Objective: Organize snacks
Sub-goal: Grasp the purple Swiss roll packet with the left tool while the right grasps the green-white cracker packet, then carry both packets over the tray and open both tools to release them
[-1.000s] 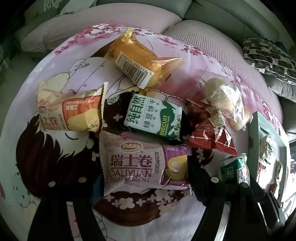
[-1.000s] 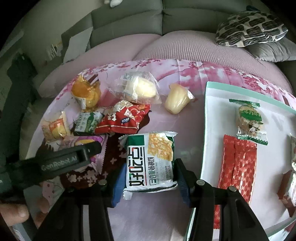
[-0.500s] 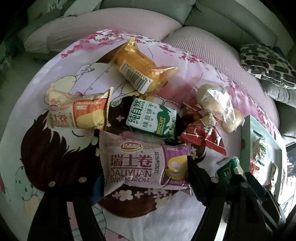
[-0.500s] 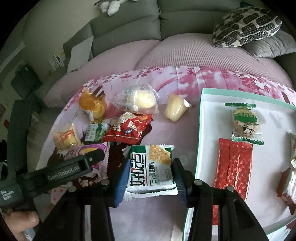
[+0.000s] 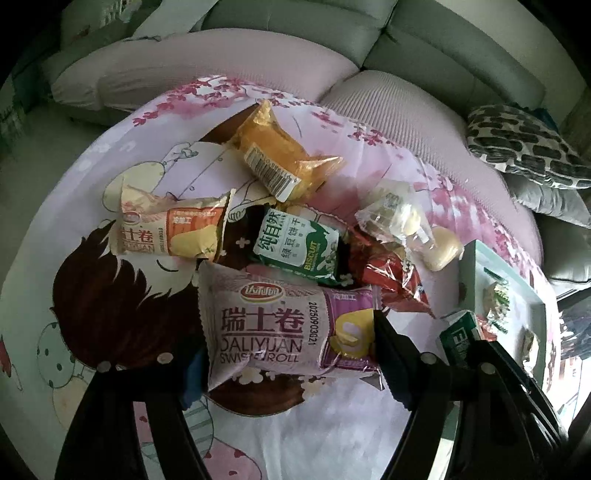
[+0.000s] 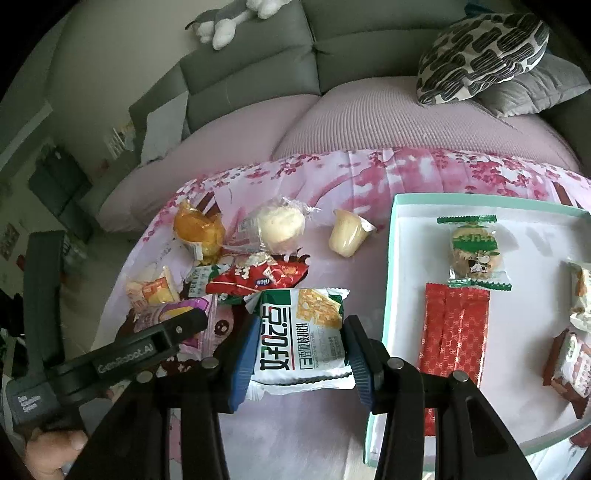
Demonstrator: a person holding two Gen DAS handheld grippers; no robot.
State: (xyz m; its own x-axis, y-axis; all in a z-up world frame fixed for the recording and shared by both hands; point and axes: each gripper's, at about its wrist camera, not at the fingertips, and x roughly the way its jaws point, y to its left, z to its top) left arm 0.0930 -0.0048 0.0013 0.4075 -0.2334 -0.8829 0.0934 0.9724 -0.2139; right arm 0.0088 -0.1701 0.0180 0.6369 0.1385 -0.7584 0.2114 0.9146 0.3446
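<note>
1. One purple Swiss roll pack [image 5: 284,328] sits clamped between the two fingers of the left gripper [image 5: 288,354], its right end pressed against the right finger [image 5: 391,354] and its left edge against the blue pad of the other; whether it rests on the cloth or is raised off it cannot be told
2. One green-and-white walnut cake pack [image 6: 301,332] is pinched between the blue pads [image 6: 242,358] of the right gripper [image 6: 299,358], its sides touching both pads, just left of the tray
3. Loose on the pink cartoon cloth [image 5: 110,325] beyond the Swiss roll lie six more snacks: one orange Swiss roll pack [image 5: 170,232], one green biscuit pack [image 5: 299,247], one yellow cake pack [image 5: 280,158], one red pack [image 6: 258,280], one clear-wrapped white bun [image 6: 279,229] and one pale jelly cup [image 6: 347,236] tipped on its side
4. The teal-rimmed tray [image 6: 391,258] holds five visible packs: one round biscuit in green-edged wrap [image 6: 474,254], one long red pack [image 6: 452,332], and three others partly cut off at the right edge
5. Behind the cloth stands a grey sofa [image 6: 258,66] with one patterned cushion [image 6: 480,48] and one plush toy [image 6: 229,18]
</note>
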